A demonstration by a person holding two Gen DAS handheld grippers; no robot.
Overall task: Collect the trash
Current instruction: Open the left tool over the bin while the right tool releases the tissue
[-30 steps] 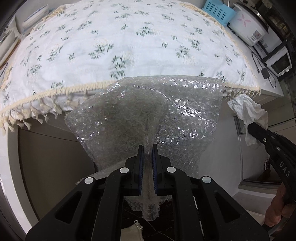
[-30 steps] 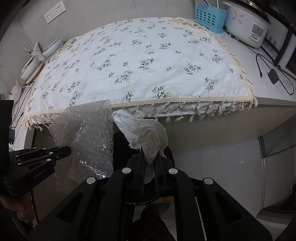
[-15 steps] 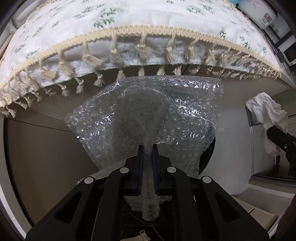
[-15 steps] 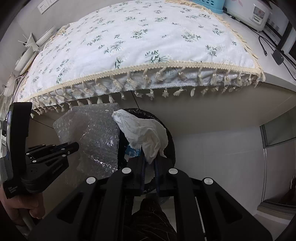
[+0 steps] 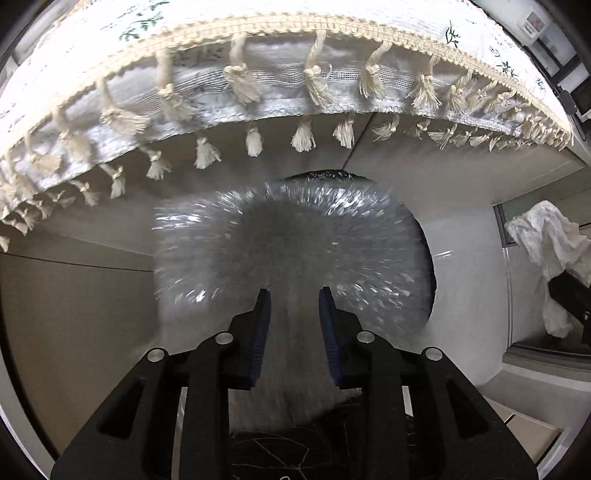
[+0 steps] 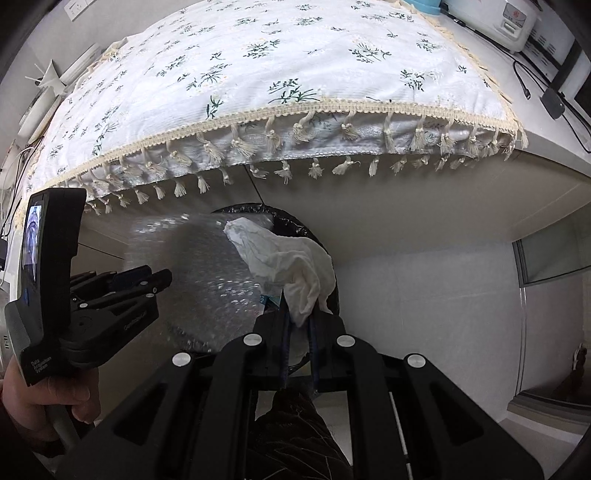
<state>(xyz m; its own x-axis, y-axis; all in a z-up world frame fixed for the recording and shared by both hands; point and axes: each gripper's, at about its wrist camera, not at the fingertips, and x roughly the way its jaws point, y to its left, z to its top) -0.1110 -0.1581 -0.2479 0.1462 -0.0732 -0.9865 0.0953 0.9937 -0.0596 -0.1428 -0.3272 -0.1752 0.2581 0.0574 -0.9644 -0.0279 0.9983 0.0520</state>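
The left gripper has its fingers spread apart with a clear gap between the blue pads. The bubble wrap lies in front of them, blurred with motion; its lower part runs down between the fingers, but whether it touches either pad cannot be told. Behind the wrap, the dark rim of a trash bin lined with a black bag shows just above it, under the counter edge.

The right gripper has its fingers pressed close on the bottom of a crumpled white tissue, which stands up from the pinch and leans toward the left. The tissue hangs in front of the trash bin, near its opening. In the right wrist view the bubble wrap sits to the left of the tissue, between it and the left gripper, partly across the bin's mouth.

Above both, a white flowered cloth with cream tassels drapes over the counter edge. A white appliance and a black cable lie at the counter's far right.
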